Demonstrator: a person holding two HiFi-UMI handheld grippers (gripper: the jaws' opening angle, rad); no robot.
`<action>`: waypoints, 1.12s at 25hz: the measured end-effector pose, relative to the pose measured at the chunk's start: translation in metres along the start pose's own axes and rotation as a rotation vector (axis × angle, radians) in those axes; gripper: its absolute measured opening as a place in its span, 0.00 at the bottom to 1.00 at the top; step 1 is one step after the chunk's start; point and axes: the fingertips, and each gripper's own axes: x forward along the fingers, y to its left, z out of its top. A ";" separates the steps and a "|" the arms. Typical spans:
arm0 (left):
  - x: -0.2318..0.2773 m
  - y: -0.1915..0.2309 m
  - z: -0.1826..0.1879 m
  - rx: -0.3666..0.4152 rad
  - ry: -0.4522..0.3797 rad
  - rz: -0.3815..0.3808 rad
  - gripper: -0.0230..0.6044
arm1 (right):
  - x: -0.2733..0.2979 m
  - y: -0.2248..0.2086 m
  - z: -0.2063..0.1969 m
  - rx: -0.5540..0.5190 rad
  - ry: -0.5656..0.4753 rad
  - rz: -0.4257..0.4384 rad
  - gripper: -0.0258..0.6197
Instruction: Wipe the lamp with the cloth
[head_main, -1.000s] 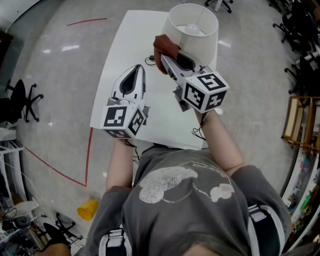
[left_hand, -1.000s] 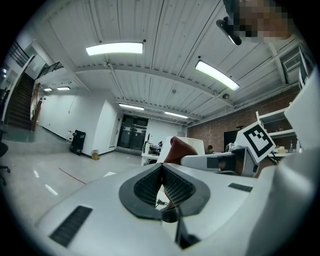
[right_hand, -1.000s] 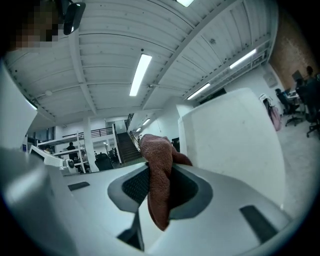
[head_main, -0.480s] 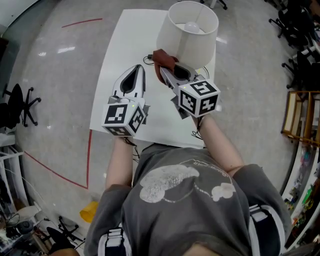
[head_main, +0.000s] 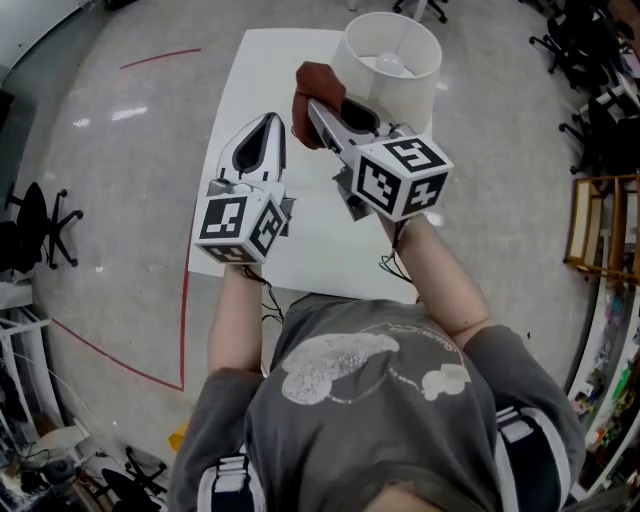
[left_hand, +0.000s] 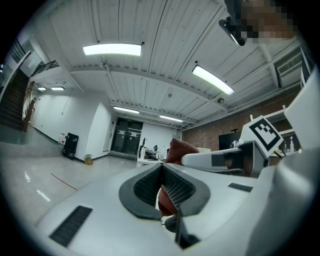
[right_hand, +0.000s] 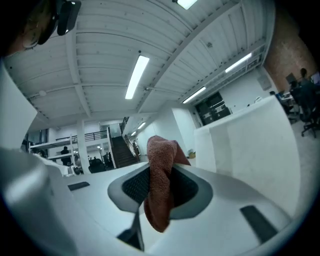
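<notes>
A lamp with a white shade (head_main: 400, 85) and a bare bulb (head_main: 392, 64) stands at the far end of the white table (head_main: 240, 110). My right gripper (head_main: 316, 106) is shut on a rust-red cloth (head_main: 308, 78), which it holds against the shade's left side. In the right gripper view the cloth (right_hand: 161, 185) hangs bunched between the jaws, with the shade (right_hand: 250, 145) just to the right. My left gripper (head_main: 271, 124) hovers over the table left of the cloth, jaws shut on nothing. From the left gripper view the cloth (left_hand: 178, 149) shows beyond the shut jaws.
A thin black cable (head_main: 392, 268) runs over the table's near right edge. A second one (head_main: 272, 300) hangs below the left hand. Red tape lines (head_main: 184, 300) mark the glossy floor. Office chairs (head_main: 40, 215) stand far left, a wooden shelf (head_main: 600, 230) far right.
The right gripper dipped with the cloth beside the shade, then rose and shifted a little left along it. The left gripper edged forward.
</notes>
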 end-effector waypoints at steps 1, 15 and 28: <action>0.002 0.002 0.006 0.006 -0.009 -0.006 0.05 | 0.001 -0.001 0.012 0.010 -0.033 -0.014 0.18; 0.005 0.009 -0.005 -0.020 0.009 -0.013 0.05 | 0.012 -0.019 0.010 0.055 -0.046 -0.090 0.18; -0.019 0.003 -0.046 -0.073 0.078 0.102 0.05 | -0.009 -0.022 -0.066 0.088 0.140 -0.032 0.18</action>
